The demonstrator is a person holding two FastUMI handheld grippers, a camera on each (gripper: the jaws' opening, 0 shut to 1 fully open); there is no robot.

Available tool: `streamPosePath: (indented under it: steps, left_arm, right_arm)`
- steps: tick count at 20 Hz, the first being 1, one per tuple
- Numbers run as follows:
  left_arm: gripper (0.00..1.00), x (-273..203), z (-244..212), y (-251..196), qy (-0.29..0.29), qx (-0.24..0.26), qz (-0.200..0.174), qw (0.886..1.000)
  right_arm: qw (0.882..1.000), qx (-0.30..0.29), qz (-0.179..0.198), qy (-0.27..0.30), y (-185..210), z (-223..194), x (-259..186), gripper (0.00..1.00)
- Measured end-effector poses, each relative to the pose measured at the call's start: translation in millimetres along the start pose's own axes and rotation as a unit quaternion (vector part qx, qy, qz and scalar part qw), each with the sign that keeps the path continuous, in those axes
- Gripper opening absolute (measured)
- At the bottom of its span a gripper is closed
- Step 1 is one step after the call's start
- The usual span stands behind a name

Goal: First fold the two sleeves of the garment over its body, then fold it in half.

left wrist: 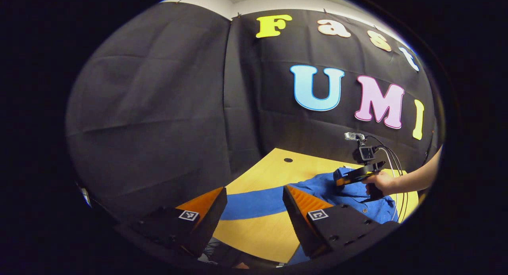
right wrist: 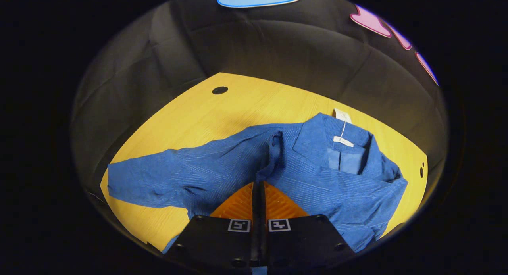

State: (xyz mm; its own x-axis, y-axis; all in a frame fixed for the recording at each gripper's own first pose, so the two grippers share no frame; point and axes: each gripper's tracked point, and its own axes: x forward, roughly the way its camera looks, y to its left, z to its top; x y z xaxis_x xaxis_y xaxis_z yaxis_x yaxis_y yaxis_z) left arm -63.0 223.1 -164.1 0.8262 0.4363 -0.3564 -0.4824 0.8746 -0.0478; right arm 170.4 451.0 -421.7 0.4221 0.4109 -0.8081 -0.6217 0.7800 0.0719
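The right gripper (right wrist: 258, 183) is pinched on the shirt's (right wrist: 317, 175) folded sleeve over its body; the left gripper (left wrist: 254, 211) — jaws apart — hovers nearer the other sleeve (left wrist: 254, 203), lying crosswise ahead.

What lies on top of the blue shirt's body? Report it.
One sleeve lies folded over the blue shirt, pinched by the right hand-held gripper. A white tag sits at the collar. Anything beneath the fold is covered.

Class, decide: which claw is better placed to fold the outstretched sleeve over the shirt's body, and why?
Left. The left claw hangs open near the outstretched sleeve, while the right claw is shut, pinching fabric on the shirt.
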Motion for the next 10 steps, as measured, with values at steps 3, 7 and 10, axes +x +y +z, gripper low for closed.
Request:
streamPosePath:
  steps: [3,7,10]
  left_arm:
    - [0.82,-2,-11,0,0.012,-0.003,0.006,1.000]
    - [0.82,9,-16,-13,0.014,-0.018,-0.015,1.000]
    - [0.82,31,-20,-11,0.019,-0.020,-0.015,1.000]
  right_arm:
    - [0.998,0.042,0.053,0.001,28,5,1,0.01]
    - [0.997,0.027,0.071,-0.027,42,16,-14,0.50]
    - [0.997,0.008,0.062,-0.051,37,23,-39,0.71]
